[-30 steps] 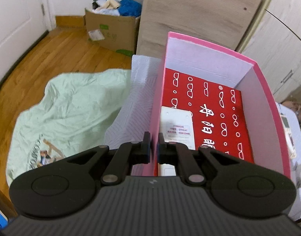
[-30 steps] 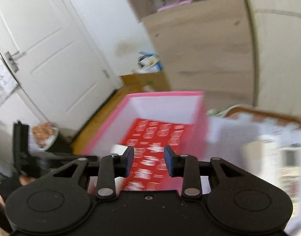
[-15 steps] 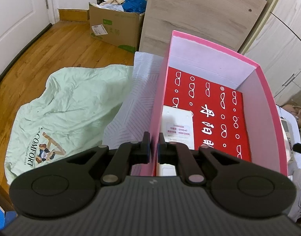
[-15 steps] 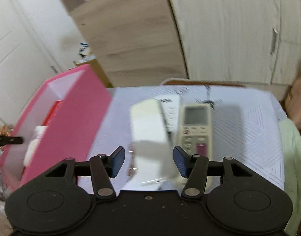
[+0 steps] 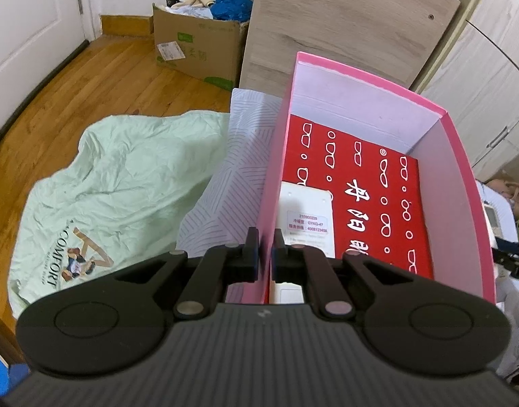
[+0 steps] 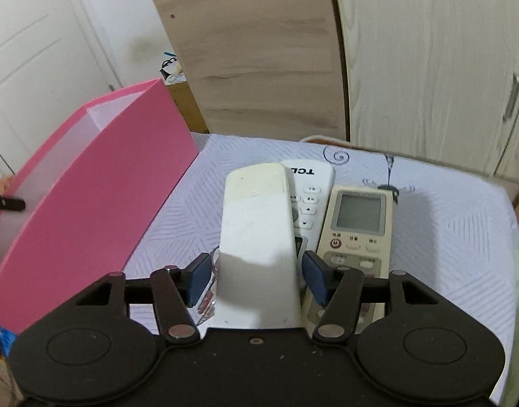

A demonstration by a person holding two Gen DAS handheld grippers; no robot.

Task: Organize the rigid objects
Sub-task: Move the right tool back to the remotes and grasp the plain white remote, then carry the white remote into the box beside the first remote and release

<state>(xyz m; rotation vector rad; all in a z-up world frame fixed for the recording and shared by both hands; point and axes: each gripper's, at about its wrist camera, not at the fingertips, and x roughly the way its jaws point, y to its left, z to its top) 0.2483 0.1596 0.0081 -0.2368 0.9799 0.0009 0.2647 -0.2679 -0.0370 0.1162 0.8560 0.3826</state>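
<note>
Lying face down across two other remotes, the white remote [image 6: 257, 237] sits on the patterned cloth [image 6: 439, 224] just right of the pink box [image 6: 100, 183], with the right gripper [image 6: 256, 279] now low over its near end. Its jaws are opening; the remote is between the blue pads [image 6: 313, 276], which stand clear of its sides. A second ago this view was a blur aimed into the box; since then the gripper has swung right and dropped to the remotes. Under the white remote, a TCL remote [image 6: 310, 183] is half covered, and a beige remote [image 6: 356, 224] with a screen lies touching beside it, its near end hidden by the gripper. The left gripper [image 5: 266, 254] has not moved: its jaws are clamped on the box's left wall [image 5: 273, 169]. Inside, on the red lining, another remote [image 5: 307, 217] lies label up, its near end cut off by the fingers. A green shirt [image 5: 107, 183] lies left of the box.
</note>
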